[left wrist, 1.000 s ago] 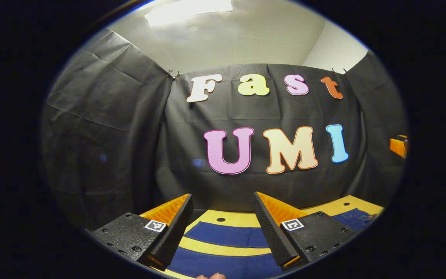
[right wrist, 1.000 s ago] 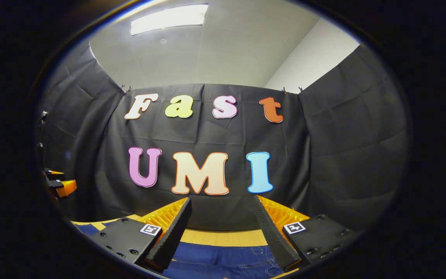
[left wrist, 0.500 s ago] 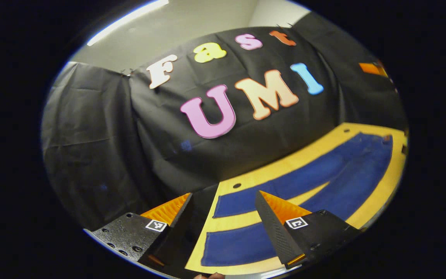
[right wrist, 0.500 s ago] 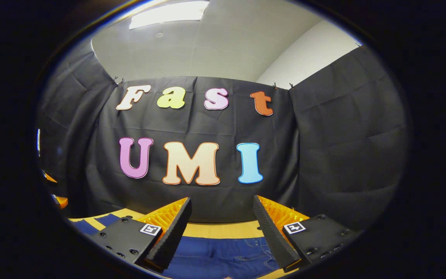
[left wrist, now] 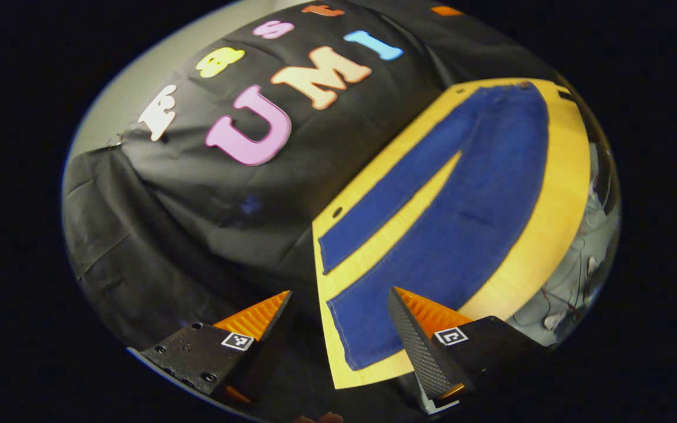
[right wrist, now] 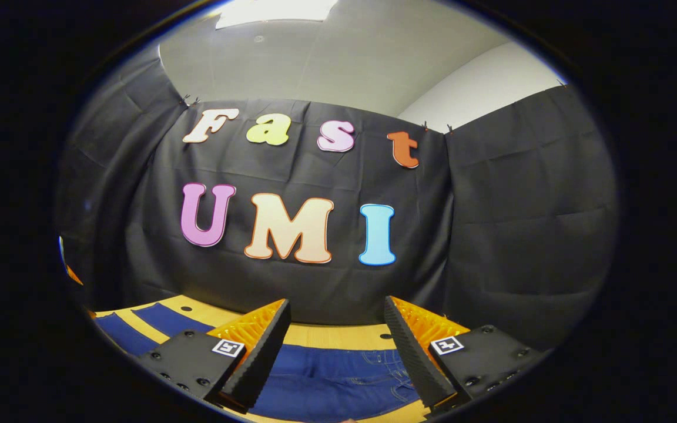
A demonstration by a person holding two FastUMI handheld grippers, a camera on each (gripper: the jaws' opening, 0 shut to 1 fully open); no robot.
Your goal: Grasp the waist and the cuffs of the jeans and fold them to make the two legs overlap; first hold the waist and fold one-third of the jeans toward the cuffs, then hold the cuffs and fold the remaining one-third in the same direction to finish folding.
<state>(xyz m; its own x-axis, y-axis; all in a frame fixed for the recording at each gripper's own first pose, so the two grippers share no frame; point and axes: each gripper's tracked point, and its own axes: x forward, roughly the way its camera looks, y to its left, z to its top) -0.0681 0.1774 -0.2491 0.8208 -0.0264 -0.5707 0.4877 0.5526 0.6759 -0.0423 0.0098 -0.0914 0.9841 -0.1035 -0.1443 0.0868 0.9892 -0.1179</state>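
Within the last second the left gripper (left wrist: pixel 338 329), released and empty, had swung over the cuff end of the jeans (left wrist: pixel 462 217) lying flat along the counter (left wrist: pixel 562 194), while the right gripper (right wrist: pixel 335 349), likewise released, hovered over the waist, leg-overlap fold not yet begun.

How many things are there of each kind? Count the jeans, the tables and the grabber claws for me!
Jeans: 1
Table: 1
Grippers: 2, the left gripper and the right gripper, both open
Total: 4
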